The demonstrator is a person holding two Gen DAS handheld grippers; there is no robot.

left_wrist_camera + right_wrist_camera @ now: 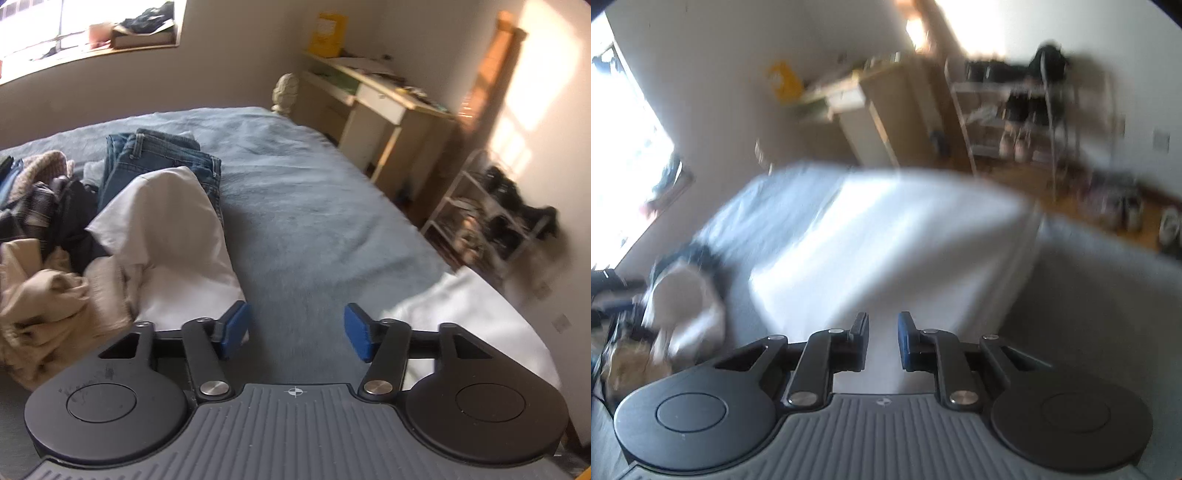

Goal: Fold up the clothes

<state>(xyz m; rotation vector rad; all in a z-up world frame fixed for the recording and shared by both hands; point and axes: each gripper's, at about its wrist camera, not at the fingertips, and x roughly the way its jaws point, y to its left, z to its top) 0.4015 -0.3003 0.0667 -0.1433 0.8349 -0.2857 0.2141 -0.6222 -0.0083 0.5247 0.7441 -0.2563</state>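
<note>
A broad stretch of the blue-grey bed (295,192) is left bare ahead of the left tongs (295,332), whose blue pads are spread wide with nothing between them. This open room is bounded on the left by a white garment (173,229) draped over folded jeans (162,155), and further left by a heap of unfolded clothes (44,258) in beige, black and plaid. At the right edge of the bed a second white cloth (472,314) is seen hanging over the side. Beyond the far corner of the bed a wooden worktop (388,99) cluttered with papers is placed against the wall, with a yellow box (327,33) on it, and a white shoe rack (491,218) is set beside it on the floor. In the blurred right wrist view, the right tongs (882,332) are kept narrow, with no cloth seen between the pads; a white garment (886,236) is spread just ahead of them.
</note>
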